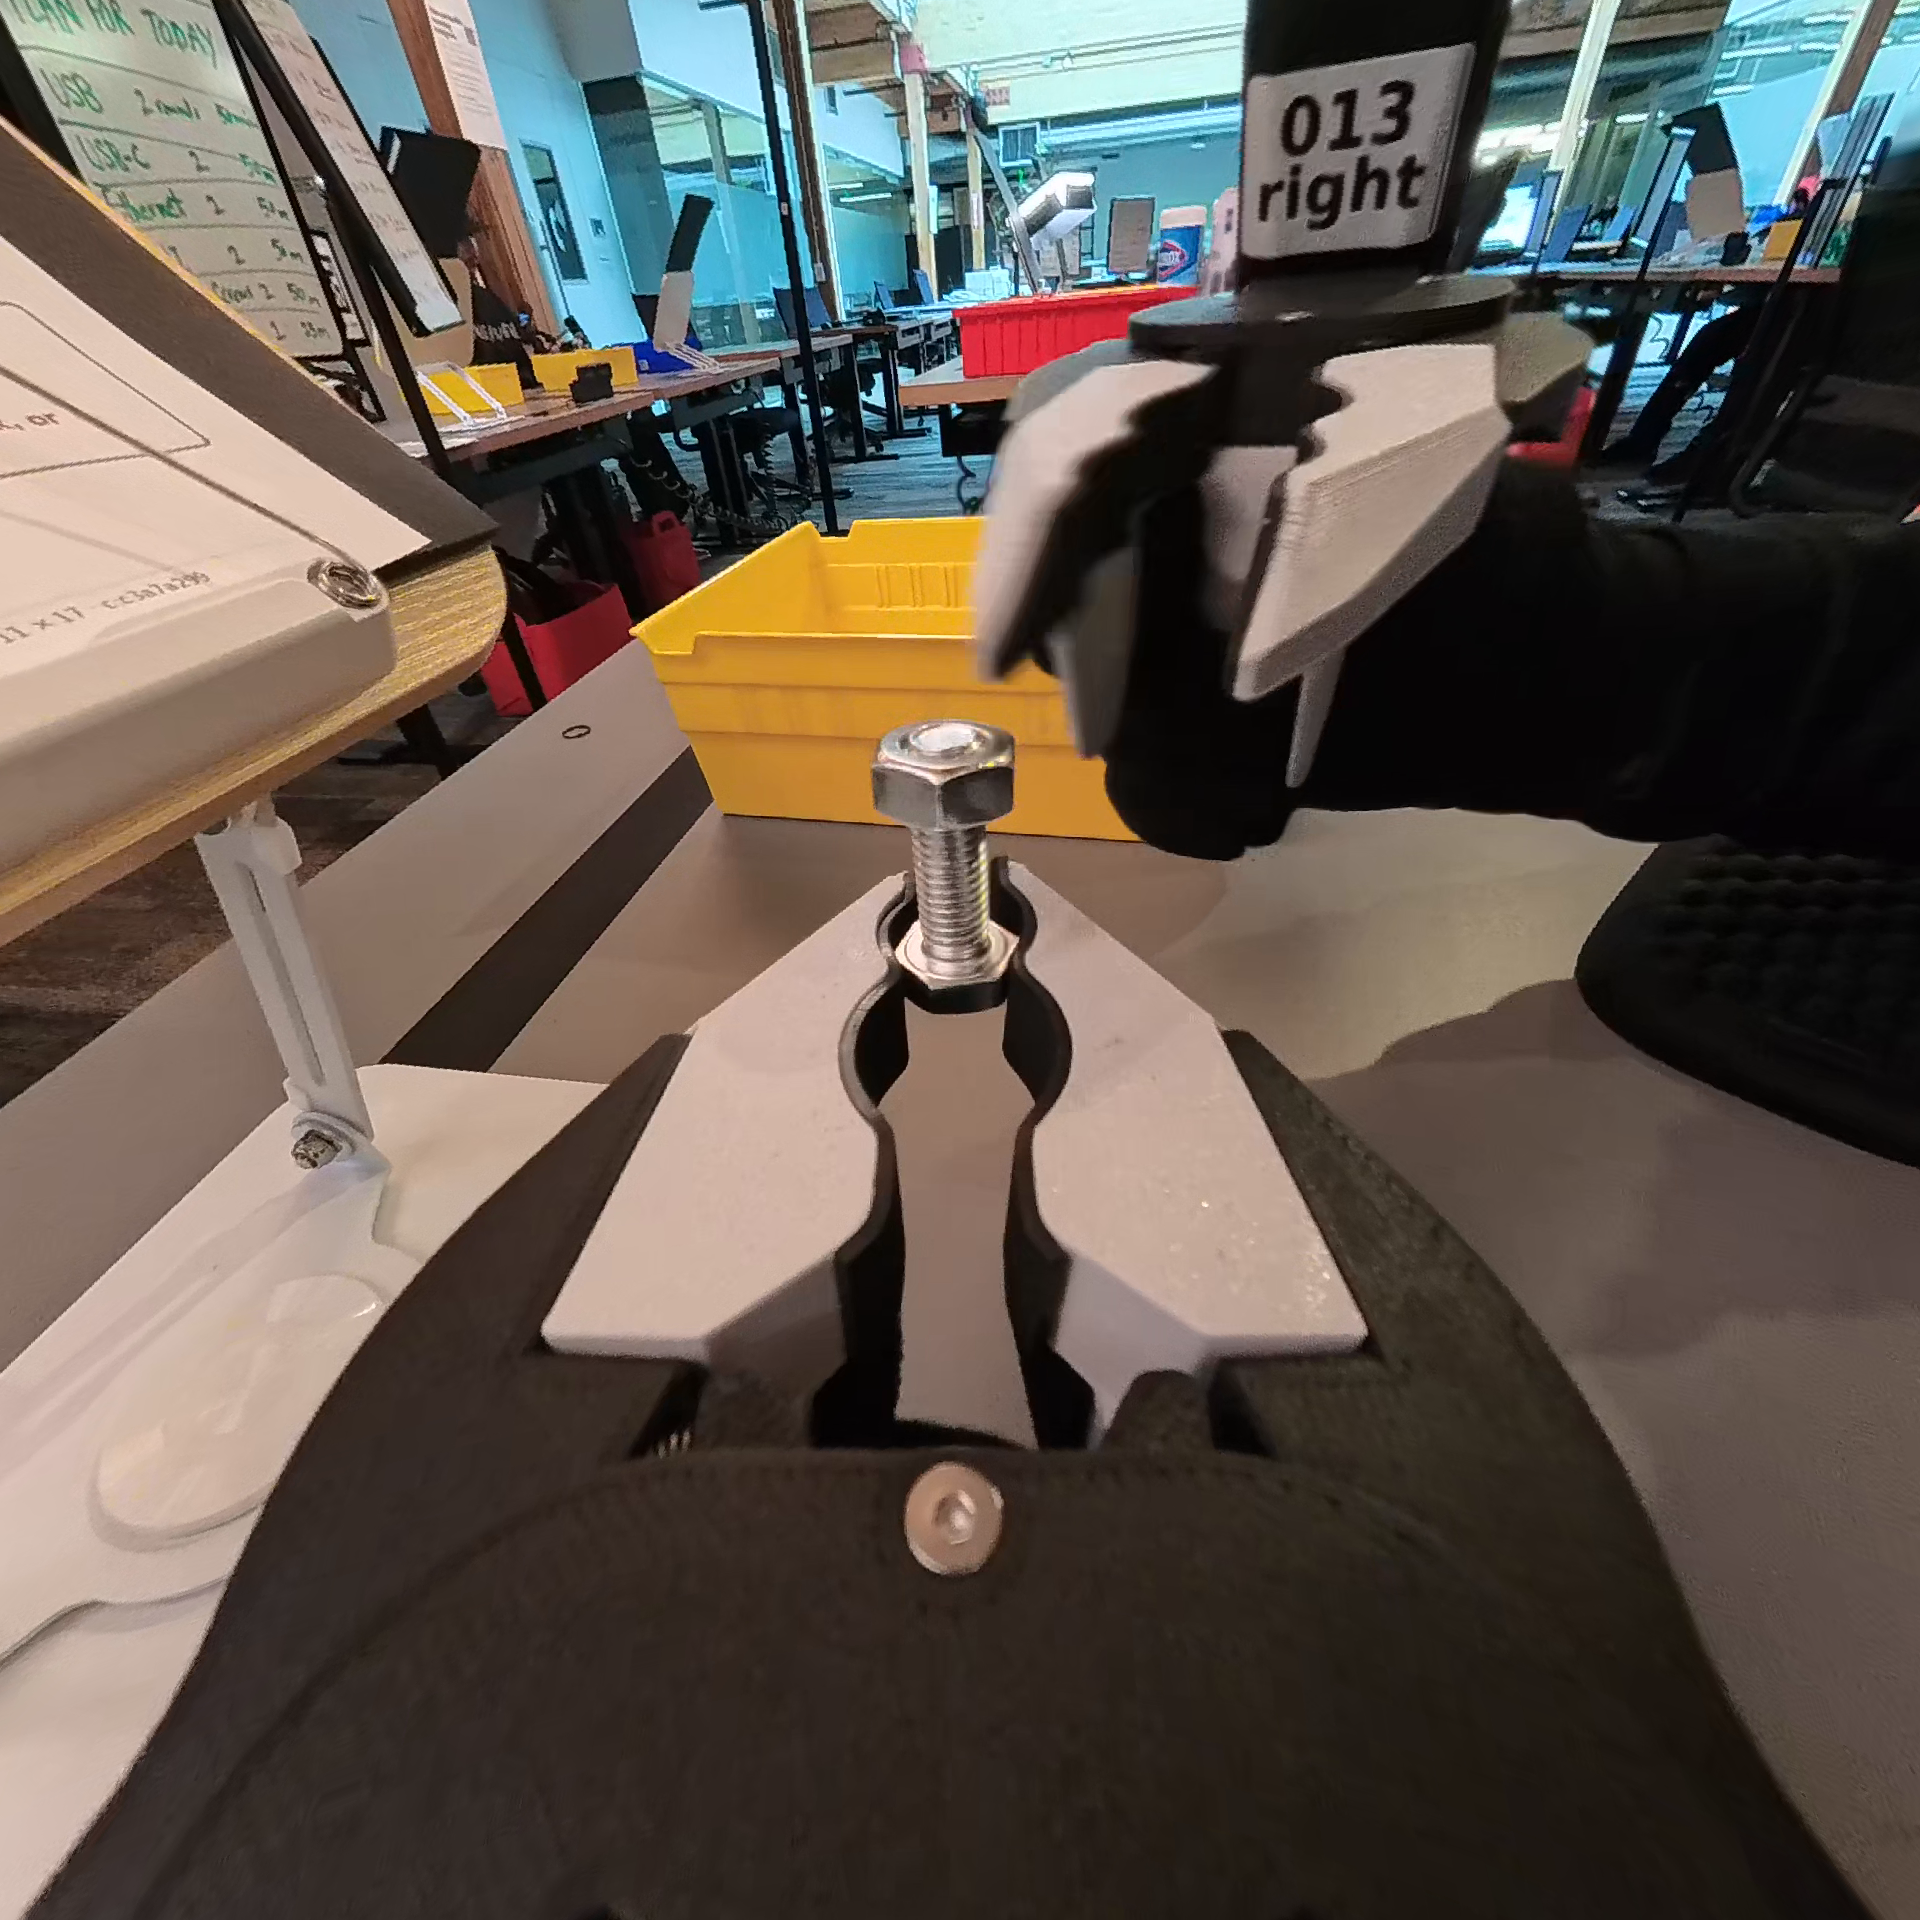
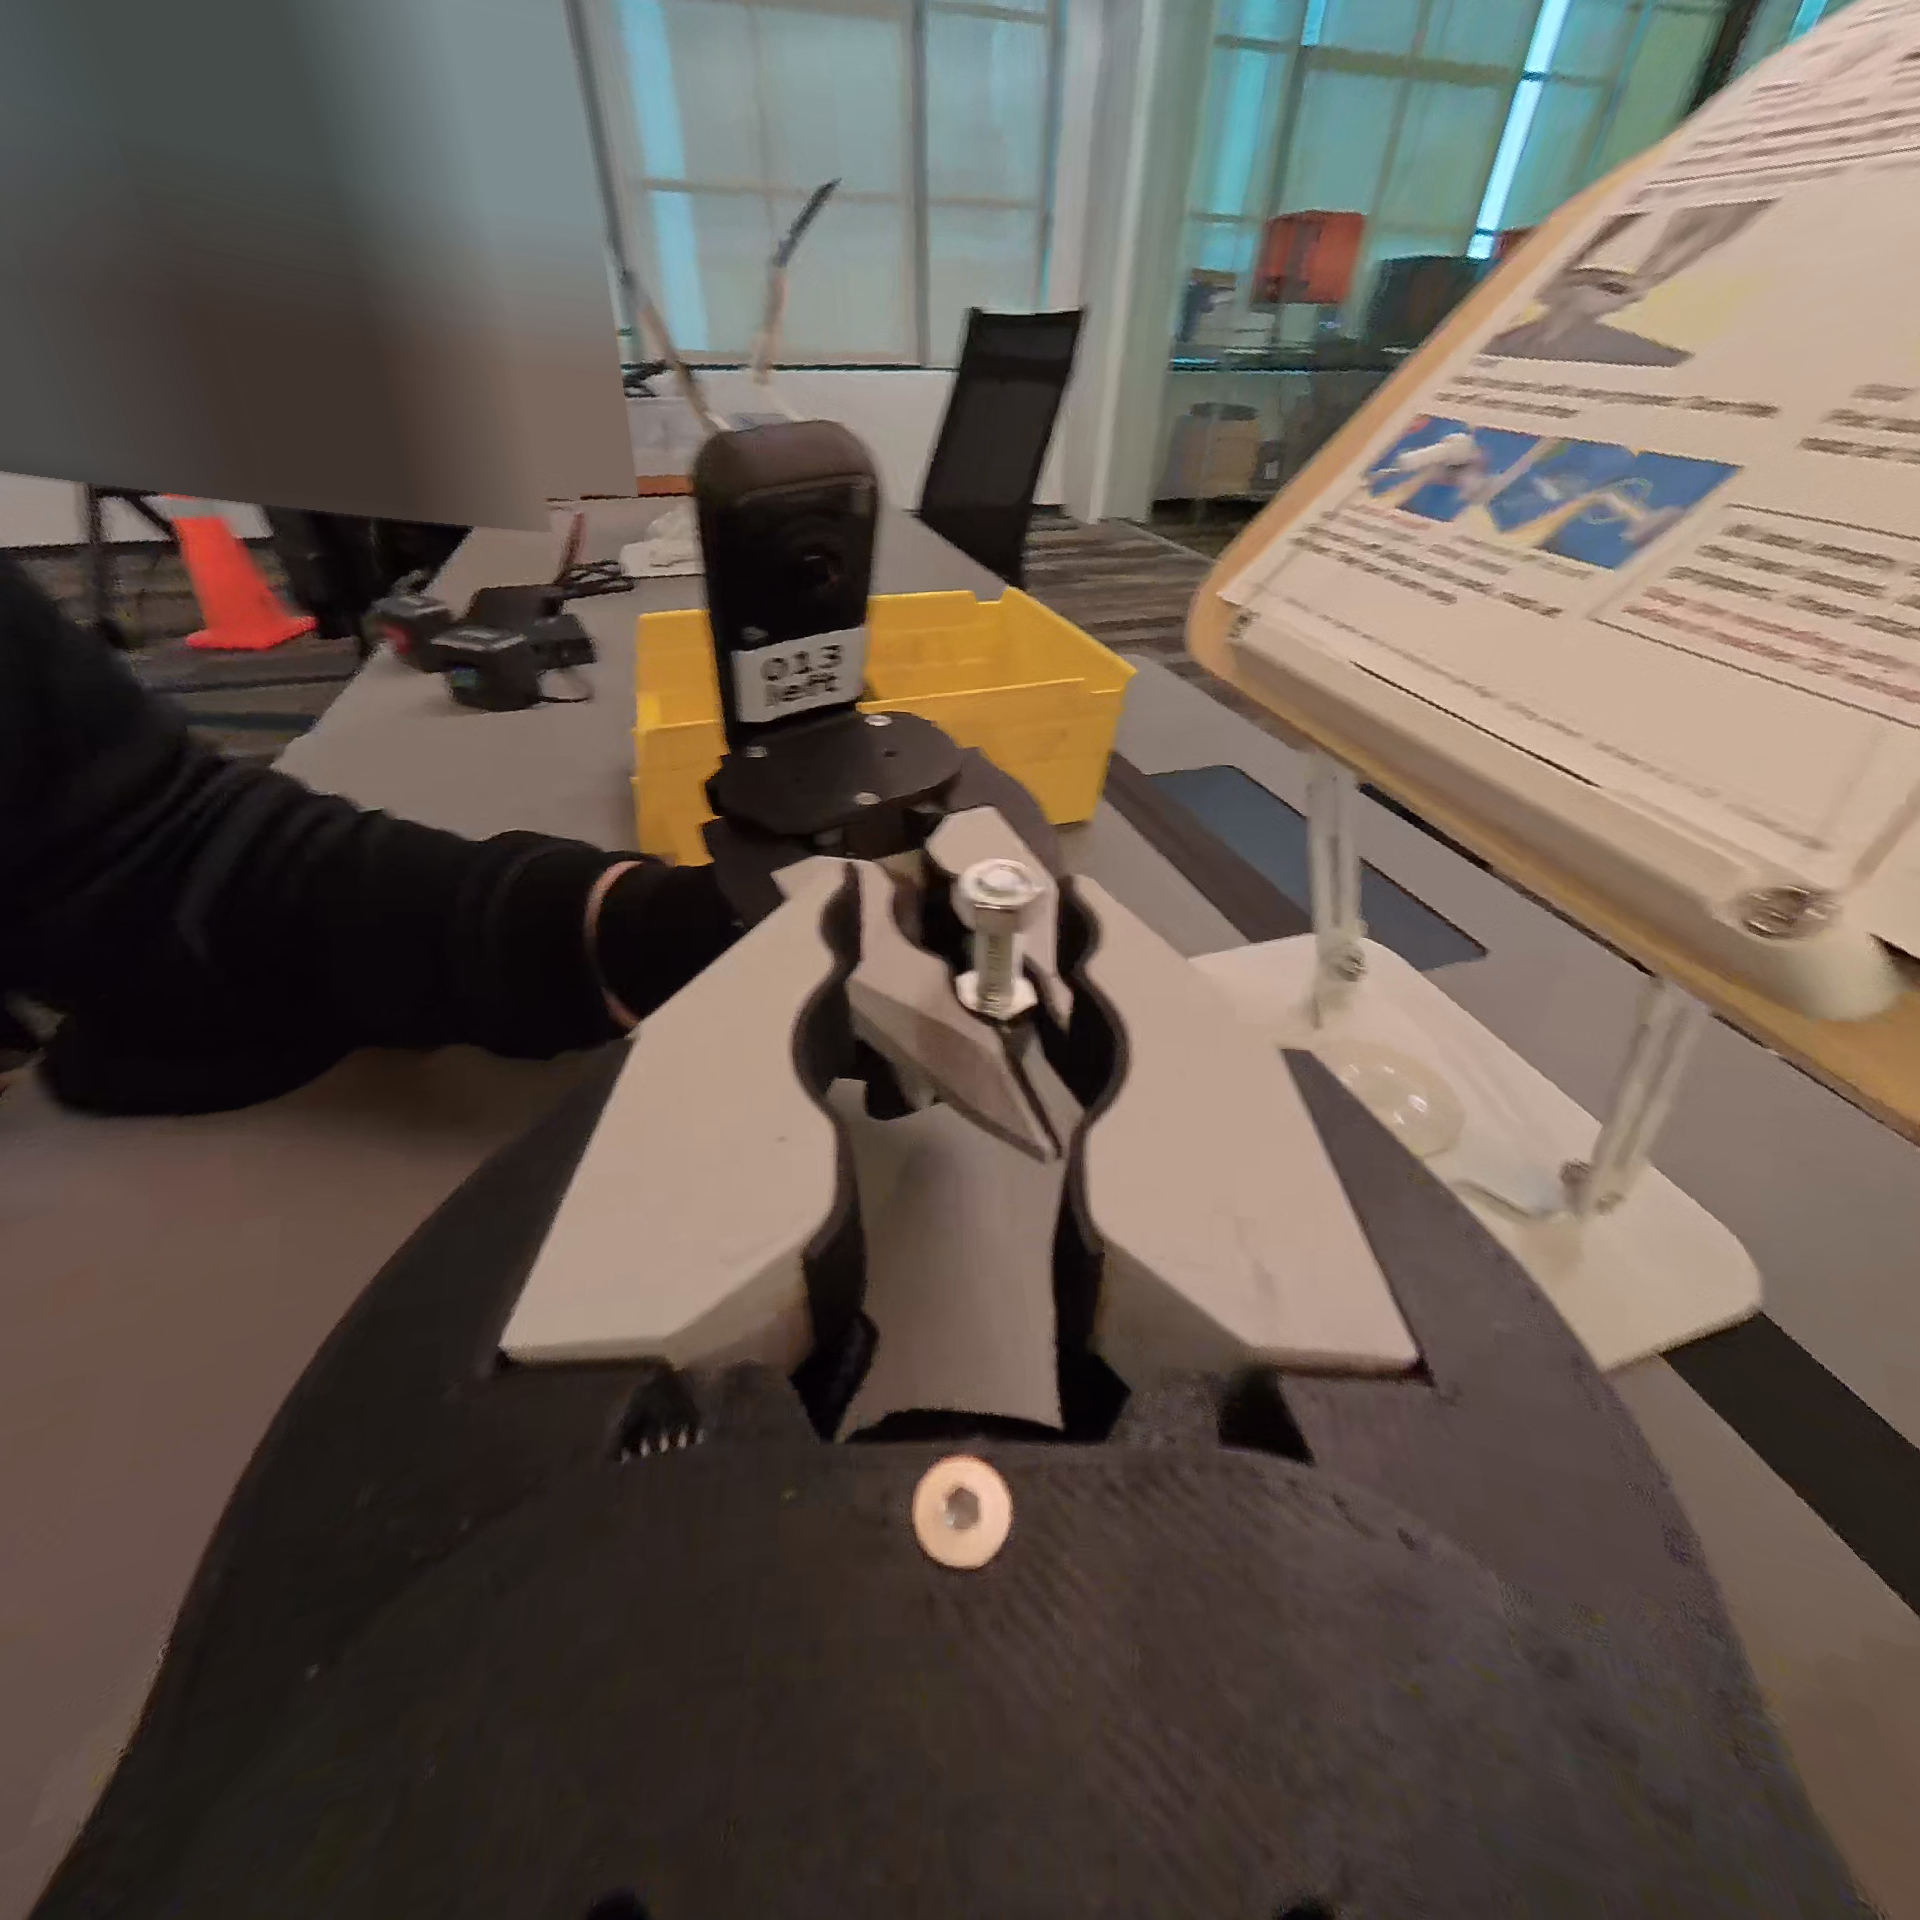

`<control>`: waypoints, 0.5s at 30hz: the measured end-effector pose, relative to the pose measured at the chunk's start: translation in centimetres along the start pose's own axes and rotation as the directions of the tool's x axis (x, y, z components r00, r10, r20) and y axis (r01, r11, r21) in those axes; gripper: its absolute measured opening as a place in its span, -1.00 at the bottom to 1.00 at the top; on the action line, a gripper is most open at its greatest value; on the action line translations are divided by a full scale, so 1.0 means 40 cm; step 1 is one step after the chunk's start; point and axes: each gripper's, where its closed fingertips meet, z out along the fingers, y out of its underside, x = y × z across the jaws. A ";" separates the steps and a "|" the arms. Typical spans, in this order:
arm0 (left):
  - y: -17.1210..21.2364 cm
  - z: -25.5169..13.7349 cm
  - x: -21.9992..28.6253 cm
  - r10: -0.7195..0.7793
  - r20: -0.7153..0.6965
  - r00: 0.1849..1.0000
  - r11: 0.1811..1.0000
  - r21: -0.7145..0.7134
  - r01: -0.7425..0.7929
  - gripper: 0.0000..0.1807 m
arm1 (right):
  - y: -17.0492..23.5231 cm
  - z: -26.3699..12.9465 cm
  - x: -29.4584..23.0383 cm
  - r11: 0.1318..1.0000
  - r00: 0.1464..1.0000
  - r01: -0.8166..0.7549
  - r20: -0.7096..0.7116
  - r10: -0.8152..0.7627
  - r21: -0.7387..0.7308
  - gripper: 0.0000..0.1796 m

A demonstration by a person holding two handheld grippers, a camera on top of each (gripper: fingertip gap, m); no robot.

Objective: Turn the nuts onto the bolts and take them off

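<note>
Our left tool (image 1: 954, 940) clamps the lower nut (image 1: 957, 958) on the upright bolt (image 1: 945, 831); our right tool (image 2: 961, 914) hangs released nearby.

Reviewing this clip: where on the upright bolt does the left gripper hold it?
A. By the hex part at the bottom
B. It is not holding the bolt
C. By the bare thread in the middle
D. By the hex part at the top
A: in the left wrist view, the left gripper has its fingers closed around the lower hex piece of the bolt, while the thread and the hex piece at the top stand free above them.
</note>
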 end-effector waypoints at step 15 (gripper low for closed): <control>0.004 0.004 0.003 -0.003 -0.004 1.000 1.000 -0.003 0.003 -0.88 | 0.016 0.009 0.015 1.000 0.999 -0.011 -0.032 0.010 -0.021 -0.52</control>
